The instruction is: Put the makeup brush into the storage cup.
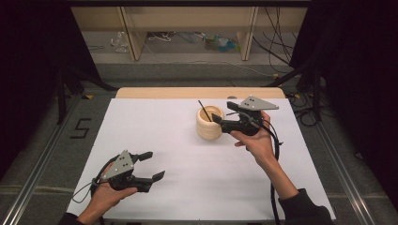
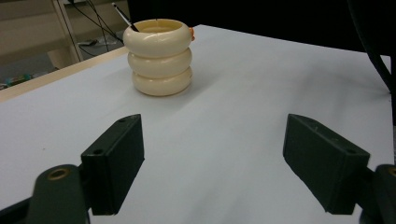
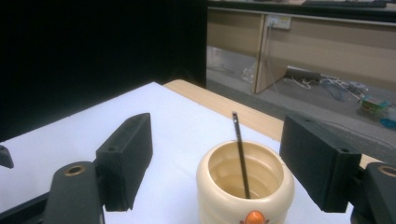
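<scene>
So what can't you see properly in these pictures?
- Bottom of the black stick: right gripper view, hidden inside the cream holder.
- Holder's base: same view, cut off by the bottom edge.
- Orange bit on the holder: cut off there, too little to identify.
- Clutter under the far shelves: high view, too small.

A cream ribbed cup point(image 1: 209, 124) with an orange dot point(image 3: 255, 217) is holding a black stick point(image 3: 241, 154), sitting on a white sheet point(image 1: 187, 154) beside black grippers.

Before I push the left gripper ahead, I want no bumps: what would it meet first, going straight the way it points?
Probably the cream ringed holder, though it sits left of the left gripper midline, so the open jaws might pass beside it.
</scene>
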The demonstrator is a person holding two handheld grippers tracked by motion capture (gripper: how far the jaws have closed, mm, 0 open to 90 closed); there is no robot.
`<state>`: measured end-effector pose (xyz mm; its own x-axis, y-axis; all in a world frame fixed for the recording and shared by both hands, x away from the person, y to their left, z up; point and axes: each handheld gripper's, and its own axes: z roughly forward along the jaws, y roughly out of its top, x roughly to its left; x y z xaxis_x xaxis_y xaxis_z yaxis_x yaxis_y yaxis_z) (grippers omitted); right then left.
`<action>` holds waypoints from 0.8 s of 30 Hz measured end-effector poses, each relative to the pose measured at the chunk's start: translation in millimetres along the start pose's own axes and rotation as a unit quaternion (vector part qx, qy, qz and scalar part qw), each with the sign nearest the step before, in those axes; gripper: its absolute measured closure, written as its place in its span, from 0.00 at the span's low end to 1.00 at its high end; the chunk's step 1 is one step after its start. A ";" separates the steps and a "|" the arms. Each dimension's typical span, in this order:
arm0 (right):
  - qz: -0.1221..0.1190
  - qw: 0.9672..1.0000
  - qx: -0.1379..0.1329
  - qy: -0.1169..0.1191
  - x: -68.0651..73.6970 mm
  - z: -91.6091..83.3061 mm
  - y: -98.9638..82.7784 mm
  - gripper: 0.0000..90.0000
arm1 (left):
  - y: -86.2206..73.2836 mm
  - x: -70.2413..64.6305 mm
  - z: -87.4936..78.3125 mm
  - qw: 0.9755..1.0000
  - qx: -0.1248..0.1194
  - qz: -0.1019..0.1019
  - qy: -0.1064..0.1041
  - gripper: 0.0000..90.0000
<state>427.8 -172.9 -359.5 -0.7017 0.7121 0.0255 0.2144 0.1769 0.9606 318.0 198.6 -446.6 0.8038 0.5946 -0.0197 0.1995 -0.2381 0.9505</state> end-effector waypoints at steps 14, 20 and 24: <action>0.018 1.000 -0.007 0.017 10.7 -25.9 -28.4 0.29 | -0.8 0.6 -3.9 1.000 -0.002 -0.002 0.008 0.23; 0.012 1.000 -0.001 0.026 15.5 -31.8 -37.4 0.27 | -1.2 -0.1 -5.0 1.000 -0.003 -0.007 0.009 0.23; 0.013 0.999 0.002 0.038 22.9 -34.0 -43.7 0.26 | -0.3 0.8 -5.3 1.000 -0.006 -0.002 0.010 0.23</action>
<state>379.3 -187.5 -391.5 -0.7451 0.6633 0.0704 0.2350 0.1622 0.9584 315.6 203.3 -445.3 0.7912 0.6113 -0.0172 0.1961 -0.2270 0.9540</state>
